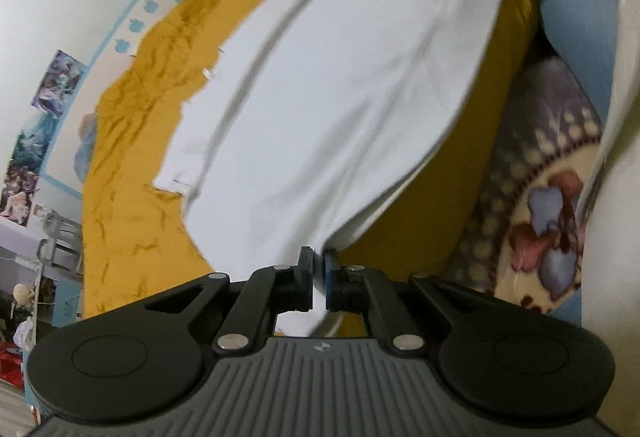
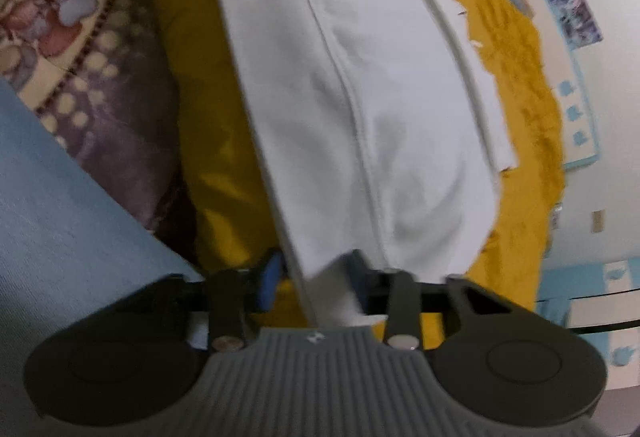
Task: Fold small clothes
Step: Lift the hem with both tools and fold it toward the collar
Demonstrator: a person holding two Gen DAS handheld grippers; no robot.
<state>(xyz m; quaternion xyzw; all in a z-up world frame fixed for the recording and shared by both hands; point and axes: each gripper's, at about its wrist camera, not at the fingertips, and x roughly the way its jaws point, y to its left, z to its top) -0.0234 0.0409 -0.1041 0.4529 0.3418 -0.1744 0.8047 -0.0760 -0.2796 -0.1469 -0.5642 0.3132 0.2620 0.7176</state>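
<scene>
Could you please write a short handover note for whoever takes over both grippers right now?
Left gripper: shut on a corner of the white garment.
Right gripper: jaws apart, garment edge lying between them, not pinched.
The white garment is spread over the yellow blanket; a patterned blanket lies alongside.
Done: appears partly folded, with layered edges showing.
Left: close the right gripper on its edge, finish the fold, smooth flat.

Soft, even indoor light, no harsh glare. Both views are pretty motion-blurred, worst on the white garment (image 1: 340, 97) and yellow blanket (image 2: 208, 141). Heavy fisheye bending and dark corners at the edges.
</scene>
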